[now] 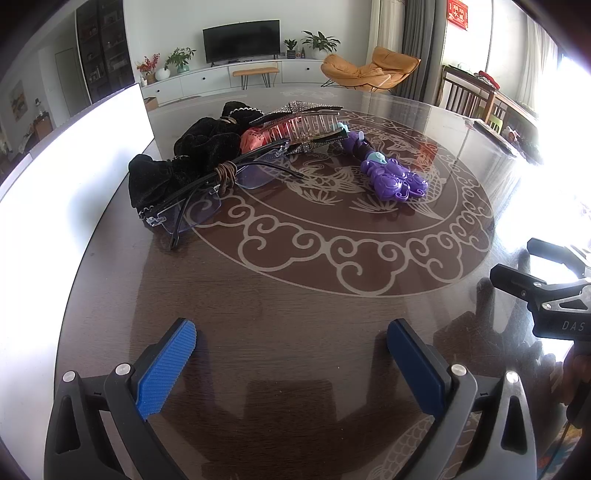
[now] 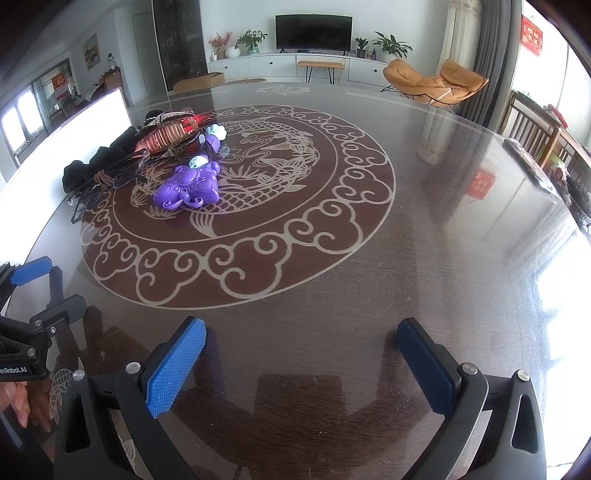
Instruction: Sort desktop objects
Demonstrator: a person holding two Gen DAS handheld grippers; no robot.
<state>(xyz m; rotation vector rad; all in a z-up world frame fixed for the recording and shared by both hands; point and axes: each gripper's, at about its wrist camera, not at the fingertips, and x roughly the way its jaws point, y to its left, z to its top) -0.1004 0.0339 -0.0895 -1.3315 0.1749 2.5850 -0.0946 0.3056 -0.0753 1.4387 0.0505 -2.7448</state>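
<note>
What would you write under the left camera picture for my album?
Open left claw hovers over the patterned table, facing glasses, black scrunchies and a purple toy.

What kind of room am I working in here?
Most likely a home living room: a wall-mounted TV over a low white cabinet, an orange lounge chair, and potted plants beyond the dark table.

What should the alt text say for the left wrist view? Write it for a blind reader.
The open left gripper hovers over a dark patterned table, empty. Ahead lies a pile: glasses, black scrunchies, a clear hair claw and a purple toy.
</note>
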